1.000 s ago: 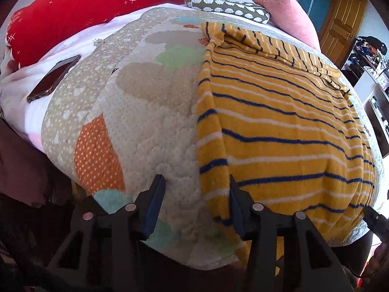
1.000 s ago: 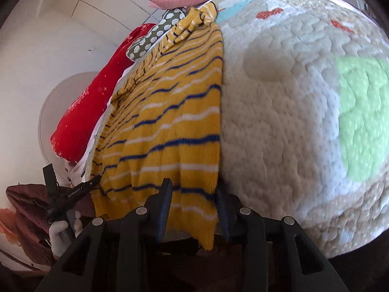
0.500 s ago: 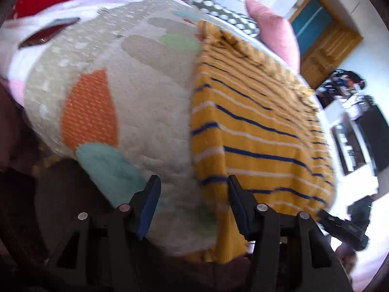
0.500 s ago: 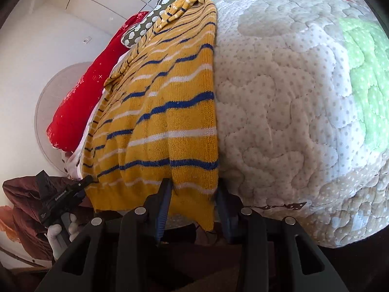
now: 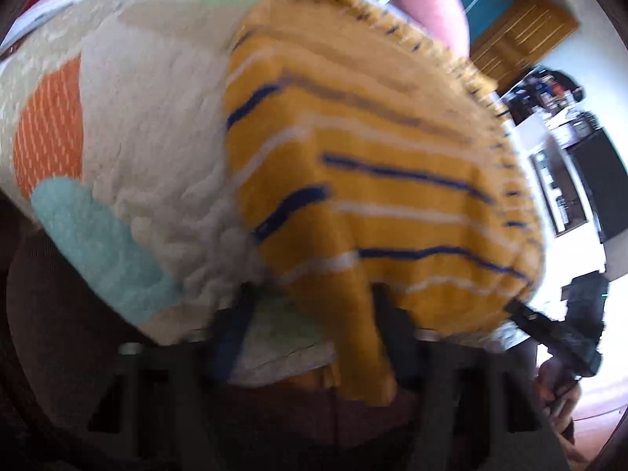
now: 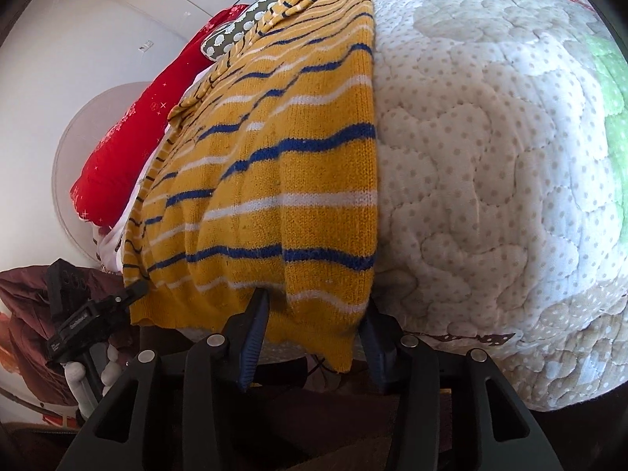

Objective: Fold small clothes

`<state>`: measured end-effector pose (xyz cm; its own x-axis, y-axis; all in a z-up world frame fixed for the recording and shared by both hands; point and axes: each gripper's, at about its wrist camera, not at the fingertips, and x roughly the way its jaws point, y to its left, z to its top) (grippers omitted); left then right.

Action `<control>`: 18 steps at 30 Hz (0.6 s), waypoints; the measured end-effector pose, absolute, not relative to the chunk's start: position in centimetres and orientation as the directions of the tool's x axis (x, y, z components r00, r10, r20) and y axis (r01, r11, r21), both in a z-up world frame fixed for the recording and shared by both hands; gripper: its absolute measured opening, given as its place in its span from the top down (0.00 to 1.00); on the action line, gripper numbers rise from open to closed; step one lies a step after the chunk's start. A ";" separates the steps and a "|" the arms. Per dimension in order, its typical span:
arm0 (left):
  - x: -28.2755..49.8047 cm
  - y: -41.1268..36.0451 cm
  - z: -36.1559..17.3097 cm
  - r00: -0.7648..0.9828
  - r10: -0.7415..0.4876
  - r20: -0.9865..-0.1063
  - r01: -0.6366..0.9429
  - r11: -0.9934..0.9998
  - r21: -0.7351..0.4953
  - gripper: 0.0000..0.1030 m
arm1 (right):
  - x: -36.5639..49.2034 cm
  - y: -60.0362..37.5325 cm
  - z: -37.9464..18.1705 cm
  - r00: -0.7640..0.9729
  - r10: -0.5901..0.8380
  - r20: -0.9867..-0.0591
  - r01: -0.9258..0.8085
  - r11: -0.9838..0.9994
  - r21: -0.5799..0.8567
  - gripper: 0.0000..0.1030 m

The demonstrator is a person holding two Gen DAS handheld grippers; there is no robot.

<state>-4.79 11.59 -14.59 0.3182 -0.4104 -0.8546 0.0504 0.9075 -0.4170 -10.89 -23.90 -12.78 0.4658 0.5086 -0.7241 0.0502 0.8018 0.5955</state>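
Note:
A yellow knitted sweater point(image 6: 282, 180) with blue and white stripes lies spread on a quilted bed cover point(image 6: 490, 157), its hem hanging over the near edge. My right gripper point(image 6: 314, 314) is open, its jaws either side of the hem's right corner. My left gripper point(image 5: 310, 302) is open, its jaws either side of the left corner of the sweater point(image 5: 373, 180); that view is blurred by motion. Each gripper shows in the other's view, the left point(image 6: 90, 314) and the right point(image 5: 549, 325).
A red pillow point(image 6: 145, 117), a grey spotted cushion point(image 6: 251, 23) and a pink cushion point(image 5: 424, 4) lie at the head of the bed. A wooden door point(image 5: 522, 27) and dark shelving point(image 5: 581, 180) stand to the right. A maroon cloth point(image 6: 23, 314) lies low left.
Both grippers have moved in toward the bed edge and lower, so the sweater's hem corners now hang between their jaws. The left view has become blurred.

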 end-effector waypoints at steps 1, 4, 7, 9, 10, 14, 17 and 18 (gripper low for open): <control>-4.8 11.9 -15.0 0.302 -0.451 -0.840 0.040 0.886 -0.462 0.87 | -10.8 -23.8 -12.9 0.463 0.507 -0.727 0.047 0.805 0.591 0.57; -5.4 13.3 -14.4 0.329 -0.519 -0.789 0.015 0.838 -0.545 0.92 | -11.0 -23.6 -12.8 0.462 0.514 -0.723 0.038 0.803 0.595 0.90; -5.8 14.4 -12.6 0.372 -0.555 -0.744 0.018 0.806 -0.592 0.93 | -11.3 -23.6 -12.1 0.466 0.535 -0.705 0.008 0.794 0.608 0.91; -6.0 14.8 -10.9 0.406 -0.563 -0.720 0.035 0.797 -0.603 0.94 | -11.5 -23.5 -11.3 0.465 0.559 -0.686 -0.016 0.780 0.625 0.91; -6.0 14.9 -10.0 0.423 -0.575 -0.700 0.041 0.784 -0.619 0.94 | -11.6 -23.4 -10.7 0.471 0.569 -0.674 -0.027 0.773 0.634 0.91; -4.9 16.2 -6.8 0.481 -0.623 -0.617 0.053 0.724 -0.688 0.94 | -11.6 -24.2 -7.9 0.513 0.629 -0.584 -0.061 0.705 0.706 0.91; -3.3 16.6 -5.1 0.511 -0.634 -0.581 0.063 0.702 -0.710 0.94 | -11.0 -24.8 -5.5 0.549 0.655 -0.519 -0.094 0.666 0.740 0.91; -2.7 16.6 -4.7 0.515 -0.636 -0.574 0.065 0.697 -0.714 0.94 | -10.7 -25.0 -4.8 0.559 0.660 -0.503 -0.106 0.658 0.746 0.91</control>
